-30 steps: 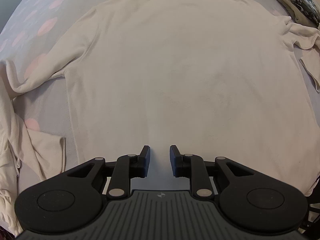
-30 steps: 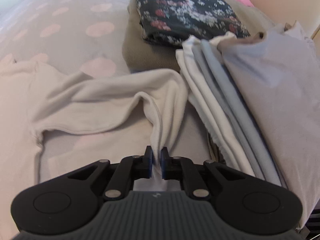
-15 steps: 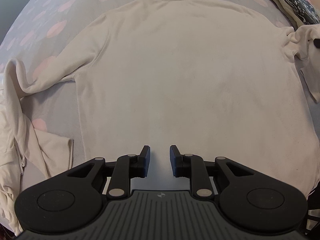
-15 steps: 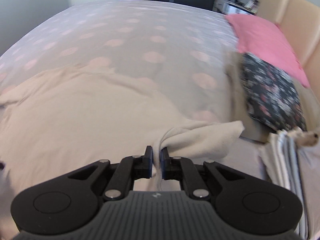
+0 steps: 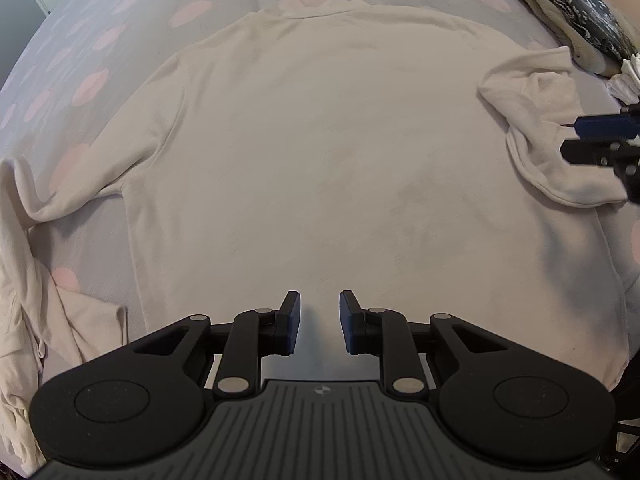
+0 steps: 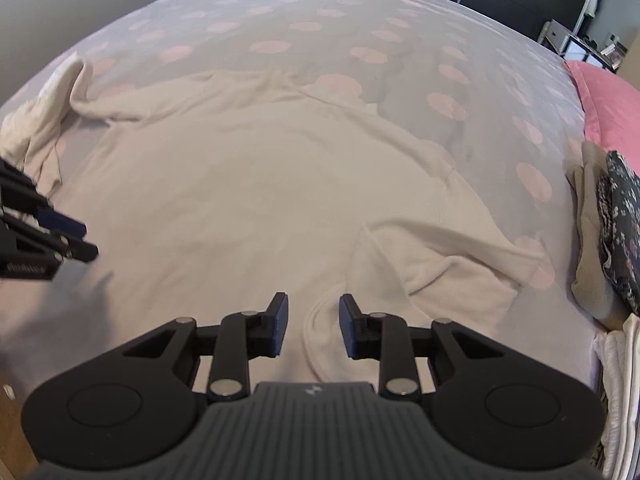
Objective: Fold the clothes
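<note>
- Far sleeve point(image 5: 24, 240): it trails off the cream top's shoulder at the left edge of the left wrist view and lies crumpled on the bed point(image 5: 100, 40), whose grey cover carries pink dots.
- Cream top point(image 5: 320, 152): a long-sleeved garment spread flat on the bed with its collar away from the left camera; its body fills the middle of both views.
- Left gripper point(image 5: 319, 322): it hangs above the top's hem area, jaws a narrow gap apart with nothing between them; in the right wrist view it enters at the left edge point(image 6: 60, 240).
- Folded sleeve point(image 6: 420, 264): it is laid back over the right side of the top's body, its cuff end lying between the right gripper's fingers.
- Right gripper point(image 6: 313, 330): its jaws are opening; the cuff lies in the gap, and the pads do not press on it.
- Folded stack point(image 6: 612, 240): a beige piece and a dark floral piece rest on the bed, near the sleeve, at the right edge.
- Pink pillow point(image 6: 608, 108): it lies beyond the stack.
</note>
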Motion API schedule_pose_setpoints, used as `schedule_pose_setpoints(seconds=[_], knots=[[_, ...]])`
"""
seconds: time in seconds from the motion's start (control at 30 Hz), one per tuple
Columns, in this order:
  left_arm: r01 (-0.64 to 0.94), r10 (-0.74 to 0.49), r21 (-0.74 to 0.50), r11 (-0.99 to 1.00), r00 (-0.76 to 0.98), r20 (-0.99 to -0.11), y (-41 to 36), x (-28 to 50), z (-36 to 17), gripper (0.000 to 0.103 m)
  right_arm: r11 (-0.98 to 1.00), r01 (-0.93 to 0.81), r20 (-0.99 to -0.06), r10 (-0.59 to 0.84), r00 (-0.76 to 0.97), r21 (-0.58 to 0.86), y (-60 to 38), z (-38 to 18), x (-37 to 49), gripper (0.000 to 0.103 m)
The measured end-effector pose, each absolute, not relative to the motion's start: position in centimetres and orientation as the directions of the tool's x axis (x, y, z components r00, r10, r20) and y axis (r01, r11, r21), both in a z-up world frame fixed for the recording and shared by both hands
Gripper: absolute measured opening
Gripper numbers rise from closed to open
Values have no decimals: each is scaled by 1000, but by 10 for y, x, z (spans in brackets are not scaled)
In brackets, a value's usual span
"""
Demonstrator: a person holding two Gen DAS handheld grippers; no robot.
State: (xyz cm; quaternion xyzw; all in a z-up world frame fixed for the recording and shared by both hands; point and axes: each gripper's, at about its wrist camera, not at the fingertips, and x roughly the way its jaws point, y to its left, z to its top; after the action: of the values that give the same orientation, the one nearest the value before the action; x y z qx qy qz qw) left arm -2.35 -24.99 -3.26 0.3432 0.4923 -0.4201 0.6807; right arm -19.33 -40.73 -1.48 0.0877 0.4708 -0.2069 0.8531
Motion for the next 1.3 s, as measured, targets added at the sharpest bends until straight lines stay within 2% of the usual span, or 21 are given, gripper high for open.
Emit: schedule_pose_setpoints(seconds=[0.13,0.23,0.3,0.37,0.47,0.63,0.7,0.73,0.8,1.07,1.3], knots=[[914,-238,55,401,162,-958,-254,-27,-33,19,832,554,-825,-311,471,2,-438,-4,-216,35],[915,-233,59,399,163,-959,-253,-28,-34,19,732,680,-841,-349,415,32,-471,-8,-239,37],[913,-227,62,402,165,-960,-253,-27,-35,19,655,754,-860,-359,364,46,-490,-17,-255,41],[911,-220,65,407,167,-961,-252,-26,-36,20,590,805,-887,-338,314,61,-503,-30,-267,50],[909,-212,70,411,169,-962,-252,-25,-37,20,549,833,-922,-289,258,61,-508,-53,-275,51],[912,-213,69,405,168,-962,-253,-26,-37,19,569,820,-941,-244,235,58,-503,-75,-273,37],[913,-213,71,403,168,-962,-253,-26,-37,20,567,820,-944,-222,246,80,-501,-79,-272,27],[913,-212,72,401,169,-962,-253,-26,-37,19,567,819,-943,-221,248,83,-500,-79,-271,16],[913,-214,71,402,169,-962,-253,-26,-37,20,578,812,-936,-233,263,85,-496,-71,-267,9],[909,-216,74,411,176,-960,-255,-26,-36,20,699,692,-876,-203,437,183,-457,-20,-229,9],[911,-228,65,406,170,-959,-254,-27,-34,20,779,567,-844,-92,529,270,-421,5,-179,9]])
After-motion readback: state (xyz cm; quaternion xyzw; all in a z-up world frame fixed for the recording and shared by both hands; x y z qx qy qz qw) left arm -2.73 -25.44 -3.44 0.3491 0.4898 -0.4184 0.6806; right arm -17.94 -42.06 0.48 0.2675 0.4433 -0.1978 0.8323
